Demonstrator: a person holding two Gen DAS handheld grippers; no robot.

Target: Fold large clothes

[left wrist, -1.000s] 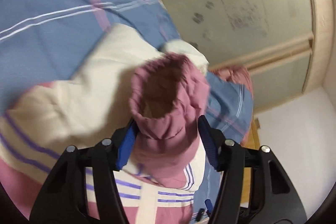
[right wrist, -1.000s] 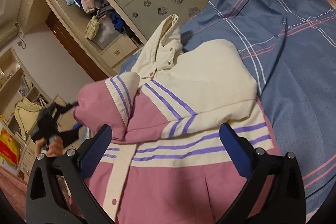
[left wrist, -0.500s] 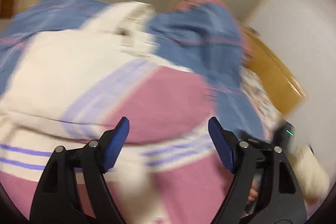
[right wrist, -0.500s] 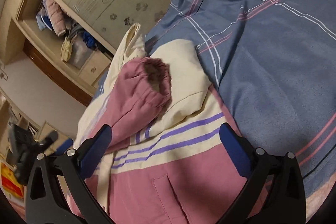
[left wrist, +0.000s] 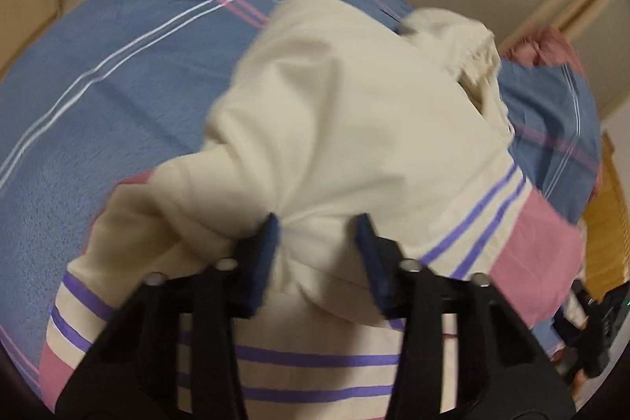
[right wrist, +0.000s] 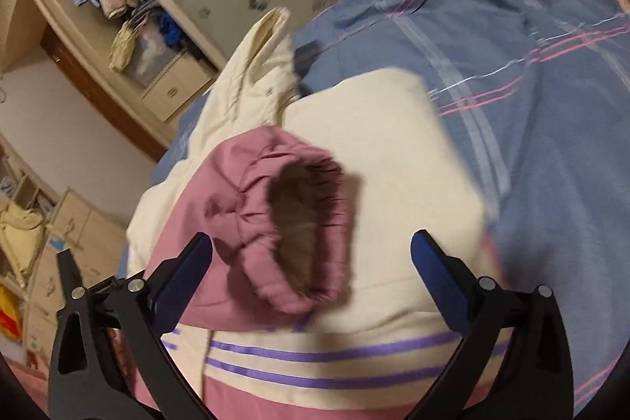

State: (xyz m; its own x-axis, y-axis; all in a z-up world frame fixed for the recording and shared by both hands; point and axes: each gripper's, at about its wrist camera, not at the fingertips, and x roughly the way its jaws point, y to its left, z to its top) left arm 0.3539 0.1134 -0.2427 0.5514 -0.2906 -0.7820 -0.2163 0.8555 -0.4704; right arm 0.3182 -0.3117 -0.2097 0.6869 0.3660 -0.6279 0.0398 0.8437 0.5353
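left gripper (left wrist: 317, 237) pinching a cream fold of the jacket (left wrist: 354, 128) | right gripper (right wrist: 311, 262) jaws wide open, pink cuff (right wrist: 291, 219) between them, nothing held | jacket on blue bedspread (right wrist: 531, 85), hood at 11 o'clock

Cream-and-pink jacket (right wrist: 354, 184) with purple stripes lies mid-frame on the bed, pink sleeve cuff (right wrist: 291, 223) folded across its cream chest.
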